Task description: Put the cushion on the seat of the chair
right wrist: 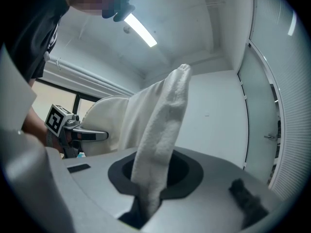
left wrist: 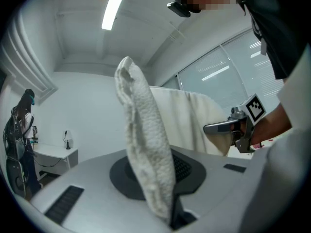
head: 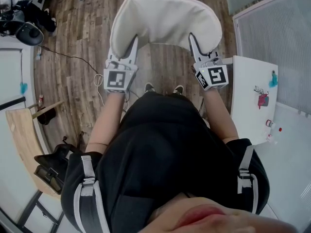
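Head view: cushion (head: 165, 21) between fingers (head: 130, 52)

Head view steeply down over the person (head: 160, 149), gripper views close along their jaws, all three sharing the cushion (head: 165, 18)

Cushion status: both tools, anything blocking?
Left tool shut on cushion, left edge; right tool shut on its right edge. Cushion held out ahead over wood floor. Chair seat not made out; no obstruction seen.

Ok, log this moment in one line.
cushion: held above wood floor | left gripper: shut on left edge | right gripper: shut on right edge
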{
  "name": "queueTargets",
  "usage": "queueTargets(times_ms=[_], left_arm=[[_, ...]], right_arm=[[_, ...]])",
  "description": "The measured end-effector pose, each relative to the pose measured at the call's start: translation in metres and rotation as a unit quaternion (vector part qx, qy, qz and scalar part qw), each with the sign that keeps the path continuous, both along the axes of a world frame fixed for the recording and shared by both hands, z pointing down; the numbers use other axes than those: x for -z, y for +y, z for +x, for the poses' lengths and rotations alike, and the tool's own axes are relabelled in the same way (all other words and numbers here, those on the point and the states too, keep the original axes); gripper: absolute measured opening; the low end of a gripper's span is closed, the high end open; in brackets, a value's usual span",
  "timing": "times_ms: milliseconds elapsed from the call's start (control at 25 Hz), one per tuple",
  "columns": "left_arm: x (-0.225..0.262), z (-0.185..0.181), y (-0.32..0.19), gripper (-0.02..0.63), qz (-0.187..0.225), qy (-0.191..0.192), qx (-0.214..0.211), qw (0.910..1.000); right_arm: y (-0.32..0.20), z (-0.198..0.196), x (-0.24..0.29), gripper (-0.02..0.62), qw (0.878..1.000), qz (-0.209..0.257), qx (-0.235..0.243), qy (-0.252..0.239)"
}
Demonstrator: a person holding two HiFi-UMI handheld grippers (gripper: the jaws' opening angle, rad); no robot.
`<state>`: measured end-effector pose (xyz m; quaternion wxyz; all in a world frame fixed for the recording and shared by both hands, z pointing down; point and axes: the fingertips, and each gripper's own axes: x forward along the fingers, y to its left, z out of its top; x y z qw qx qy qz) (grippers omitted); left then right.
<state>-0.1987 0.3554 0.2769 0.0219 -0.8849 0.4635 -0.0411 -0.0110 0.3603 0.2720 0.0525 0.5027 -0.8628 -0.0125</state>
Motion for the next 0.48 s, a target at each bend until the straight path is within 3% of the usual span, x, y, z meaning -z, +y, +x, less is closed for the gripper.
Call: queueTargets(times_ms=[480], left_arm=[[-0.009,-0.021,-0.023,0.057,-0.005,-0.004,-0.017,0.9998]], right_arm=[[-0.016,-0.020,-0.008,0.044,1.000,-0.006,-0.016,0.000]])
